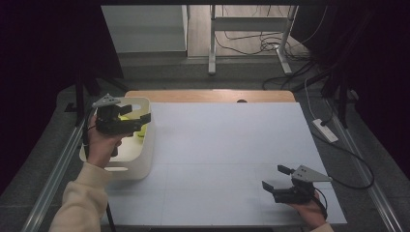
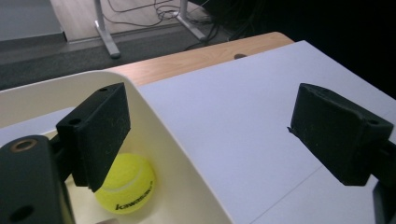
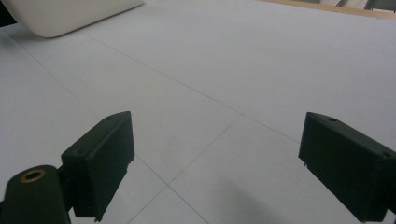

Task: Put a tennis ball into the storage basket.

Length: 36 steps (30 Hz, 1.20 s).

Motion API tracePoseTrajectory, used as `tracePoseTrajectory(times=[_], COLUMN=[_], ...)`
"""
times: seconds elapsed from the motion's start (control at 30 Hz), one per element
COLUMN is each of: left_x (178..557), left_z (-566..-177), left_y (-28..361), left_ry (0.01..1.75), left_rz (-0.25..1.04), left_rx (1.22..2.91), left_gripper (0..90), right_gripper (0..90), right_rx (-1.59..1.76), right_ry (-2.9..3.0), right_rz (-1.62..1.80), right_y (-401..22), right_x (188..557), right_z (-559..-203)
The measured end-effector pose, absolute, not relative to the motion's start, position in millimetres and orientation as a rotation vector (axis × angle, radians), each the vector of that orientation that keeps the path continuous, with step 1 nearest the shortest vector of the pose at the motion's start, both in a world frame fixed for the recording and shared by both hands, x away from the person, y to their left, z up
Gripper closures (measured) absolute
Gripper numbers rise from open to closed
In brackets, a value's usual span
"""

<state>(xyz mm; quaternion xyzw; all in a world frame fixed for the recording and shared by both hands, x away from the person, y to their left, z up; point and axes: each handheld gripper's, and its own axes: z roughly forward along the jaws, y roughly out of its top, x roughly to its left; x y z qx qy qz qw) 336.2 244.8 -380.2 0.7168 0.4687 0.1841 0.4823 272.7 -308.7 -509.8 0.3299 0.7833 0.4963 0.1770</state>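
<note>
Left gripper (image 2: 210, 133) fingers spread, empty; tennis ball (image 2: 126, 184) below them inside bin (image 2: 187, 172).

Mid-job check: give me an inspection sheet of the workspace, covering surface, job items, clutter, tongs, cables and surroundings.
Surface: white sheet over a wooden table.
Job's things: tennis ball lying inside the cream bin at the sheet's left edge.
Clutter: nothing seen.
Tongs: left tongs above the bin rim, jaws open with nothing between them; right tongs low over the sheet's near right part, open and empty.
Cables: loose cords on the far floor; power strip right of the table.
Surroundings: table-frame legs, dark curtains at both sides.
</note>
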Motion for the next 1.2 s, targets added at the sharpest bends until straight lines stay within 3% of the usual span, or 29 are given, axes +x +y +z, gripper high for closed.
tracePoseTrajectory(times=[1.2], left_x=[273], left_z=[-392], left_y=[200], left_ry=[0.903], left_rz=[0.35], left_rx=[1.817], left_gripper=[12.9], right_gripper=[10.6], right_rx=[0.914], right_ry=[2.218], right_rz=[1.394], right_y=[-307], right_x=[269], right_z=[-508])
